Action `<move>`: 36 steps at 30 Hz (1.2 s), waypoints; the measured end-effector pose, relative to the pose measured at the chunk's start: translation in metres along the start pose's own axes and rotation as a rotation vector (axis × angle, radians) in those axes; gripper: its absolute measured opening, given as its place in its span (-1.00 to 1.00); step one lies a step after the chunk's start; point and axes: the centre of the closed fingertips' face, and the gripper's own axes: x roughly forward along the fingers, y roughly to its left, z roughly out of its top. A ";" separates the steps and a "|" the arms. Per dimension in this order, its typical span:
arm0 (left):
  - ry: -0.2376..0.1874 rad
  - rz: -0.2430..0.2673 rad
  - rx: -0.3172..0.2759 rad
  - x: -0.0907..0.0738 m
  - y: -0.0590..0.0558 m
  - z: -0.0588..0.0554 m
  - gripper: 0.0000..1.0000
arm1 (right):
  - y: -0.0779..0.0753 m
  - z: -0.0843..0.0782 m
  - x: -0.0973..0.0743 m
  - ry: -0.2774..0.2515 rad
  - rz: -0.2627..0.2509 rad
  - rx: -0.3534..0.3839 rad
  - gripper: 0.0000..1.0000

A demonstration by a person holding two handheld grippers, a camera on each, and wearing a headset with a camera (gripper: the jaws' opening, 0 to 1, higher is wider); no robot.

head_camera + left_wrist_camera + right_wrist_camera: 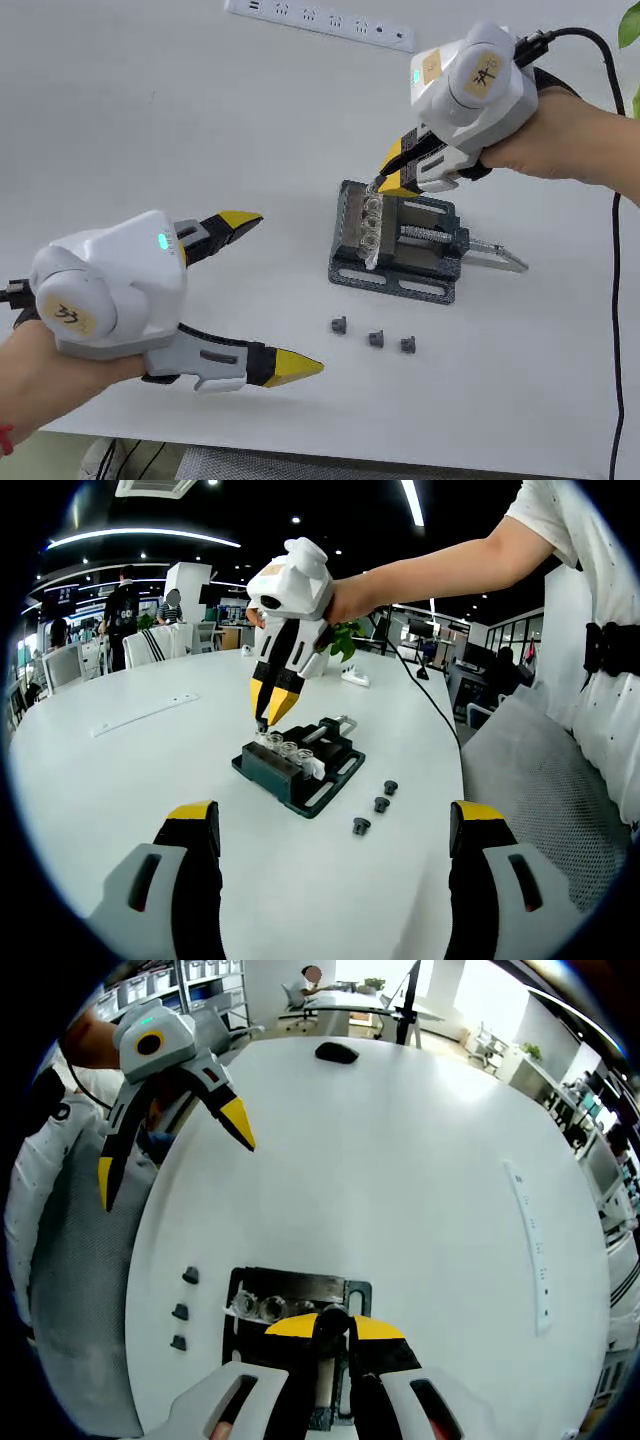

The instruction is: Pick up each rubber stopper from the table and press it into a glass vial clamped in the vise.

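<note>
Right gripper: jaws closed on a small dark stopper, which we read as one of the rubber stoppers. The tips point down and toward the near edge of the table, just above the far end of the row of vials.

The vials stand mouth-up in the vise. Their row runs from the far side toward the near edge. The target mouth therefore lies directly below the held stopper. We judge the coming move to be a short straight press downward. We cannot tell whether the stopper is touching glass yet.

Left gripper: jaws wide open, holding nothing. It hangs above the near-left part of the table, well apart from the vise.

Three loose stoppers lie in a line between the vise and the near edge, to the left gripper's right. It is the nearer one to them.

Room: bare table on all sides of the vise. The vise handle juts out toward the right edge. A power strip lies along the far edge, well clear.
</note>
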 end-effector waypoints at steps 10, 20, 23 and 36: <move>-0.007 -0.001 -0.007 0.000 0.001 -0.001 0.90 | -0.001 -0.001 0.004 0.015 0.007 0.000 -0.88; -0.016 0.003 -0.012 -0.001 0.003 0.001 0.89 | -0.001 -0.002 0.005 0.048 0.025 0.026 -0.88; -0.019 0.003 -0.014 0.000 0.003 0.001 0.89 | -0.001 0.001 0.006 0.069 0.027 0.015 -0.88; -0.027 0.001 -0.021 0.001 0.003 0.001 0.88 | -0.002 0.001 0.005 0.148 0.048 0.011 -0.90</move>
